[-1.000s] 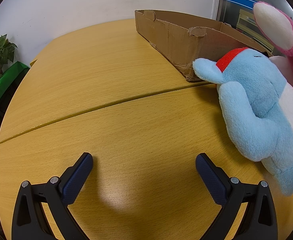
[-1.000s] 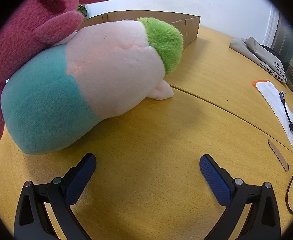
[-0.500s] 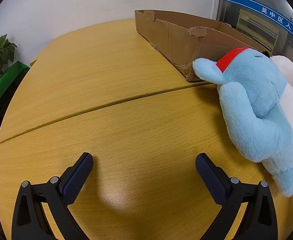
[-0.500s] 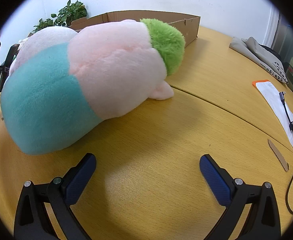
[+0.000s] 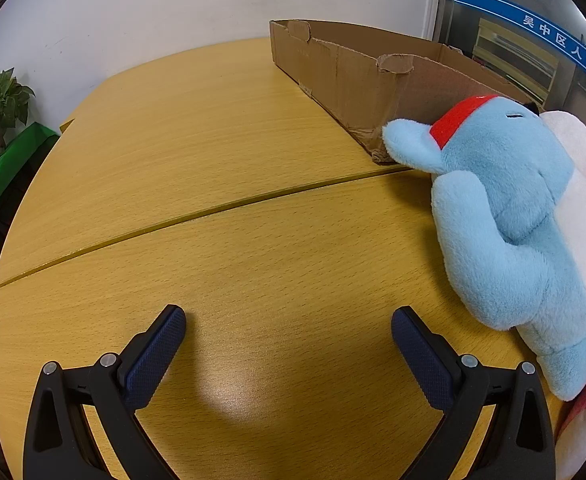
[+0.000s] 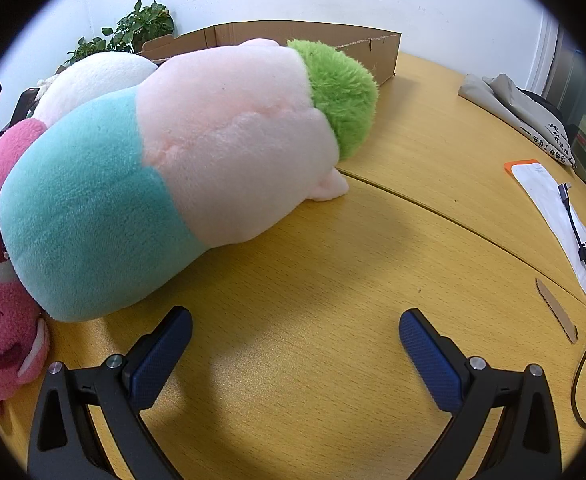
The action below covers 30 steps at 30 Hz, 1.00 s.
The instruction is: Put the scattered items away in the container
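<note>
Using the shallow brown cardboard box point(image 5: 373, 76) as the landmark: it sits at the far side of the curved wooden table point(image 5: 221, 184), its corrugated rim torn and ragged, one low corner crumpled. Three plush toys lie on the table in front of it, none inside. The fuzzy light-blue plush with a red band on its head point(image 5: 509, 216) lies at the box's near corner, one ear touching the cardboard. Just beside it, pressed against its white belly, is the large rounded plush in pale pink and teal with a shaggy green tuft point(image 6: 181, 160), its green end nearest the box's front wall. The bright pink fleecy plush point(image 6: 1, 312) lies farthest from the box, touching the teal end.

The left gripper point(image 5: 289, 340) hovers over bare tabletop well short of the box, its two blue textured pads spread wide and holding nothing. The right gripper point(image 6: 295, 342) is likewise spread wide and empty, with the teal end of the big plush just beyond its left pad.

To the right of the box lie a folded grey cloth bag point(image 6: 521, 112), a flat white pouch with an orange edge point(image 6: 553, 216) crossed by a dark cable point(image 6: 585, 256), and one cardboard strip point(image 6: 557, 312). A leafy potted plant point(image 6: 133, 32) stands behind the box.
</note>
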### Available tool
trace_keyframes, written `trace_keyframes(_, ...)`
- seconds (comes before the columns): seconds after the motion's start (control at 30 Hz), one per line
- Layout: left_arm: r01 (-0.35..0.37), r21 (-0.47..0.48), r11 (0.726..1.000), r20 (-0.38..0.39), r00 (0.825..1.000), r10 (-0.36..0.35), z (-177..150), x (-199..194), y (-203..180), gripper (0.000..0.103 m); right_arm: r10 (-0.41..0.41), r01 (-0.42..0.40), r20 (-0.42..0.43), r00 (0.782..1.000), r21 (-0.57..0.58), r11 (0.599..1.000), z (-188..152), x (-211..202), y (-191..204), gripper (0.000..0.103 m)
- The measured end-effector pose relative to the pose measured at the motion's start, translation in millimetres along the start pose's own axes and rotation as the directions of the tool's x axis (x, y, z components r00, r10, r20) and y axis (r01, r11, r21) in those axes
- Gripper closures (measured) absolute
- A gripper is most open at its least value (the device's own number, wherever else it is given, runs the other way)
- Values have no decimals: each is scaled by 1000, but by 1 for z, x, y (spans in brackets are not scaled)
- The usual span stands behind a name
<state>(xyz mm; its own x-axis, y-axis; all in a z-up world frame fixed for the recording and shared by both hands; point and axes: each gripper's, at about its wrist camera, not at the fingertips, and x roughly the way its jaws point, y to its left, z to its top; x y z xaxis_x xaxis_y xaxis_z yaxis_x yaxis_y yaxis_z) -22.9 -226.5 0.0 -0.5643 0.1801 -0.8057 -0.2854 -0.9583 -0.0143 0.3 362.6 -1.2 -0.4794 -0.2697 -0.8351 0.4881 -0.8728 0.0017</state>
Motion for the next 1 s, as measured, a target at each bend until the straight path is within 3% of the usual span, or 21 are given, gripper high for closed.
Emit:
trace_keyframes(0.17,0,0,1000,0,1000,0,0,0,1,0,-4,4,6,1000,0,1000,-1,0,-1,0)
trace_keyframes(0.3,-3,-4,1000,0,1000,3,1,0,1,0,-12,12,9,1000,9,1000,-20,-5,-8,0)
trace_keyframes(0.53,-39,-53,998,0,999,39,5,1,-7,0,-34,33,21,999,63,997,-12,-4,-9,0)
trace_keyframes(0.67,-73,-93,993,-23,997,71,-4,-6,-14,0,-162,160,-10,987,197,967,-24,-34,-6,5)
trace_keyframes(0.73,-129,-125,984,-12,992,129,-14,-23,-24,0,-183,171,27,983,242,955,-31,-71,9,5)
trace_keyframes(0.8,-186,-150,971,62,979,197,-24,-56,-42,0,-221,189,87,971,277,942,-37,-115,31,5)
trace_keyframes(0.87,-205,-199,958,125,965,232,-29,-96,-63,0,-271,219,170,948,273,937,-44,-145,54,4)
trace_keyframes(1.0,-82,-235,969,244,960,140,-22,-160,-122,0,-280,222,291,915,217,951,-37,-181,118,4)
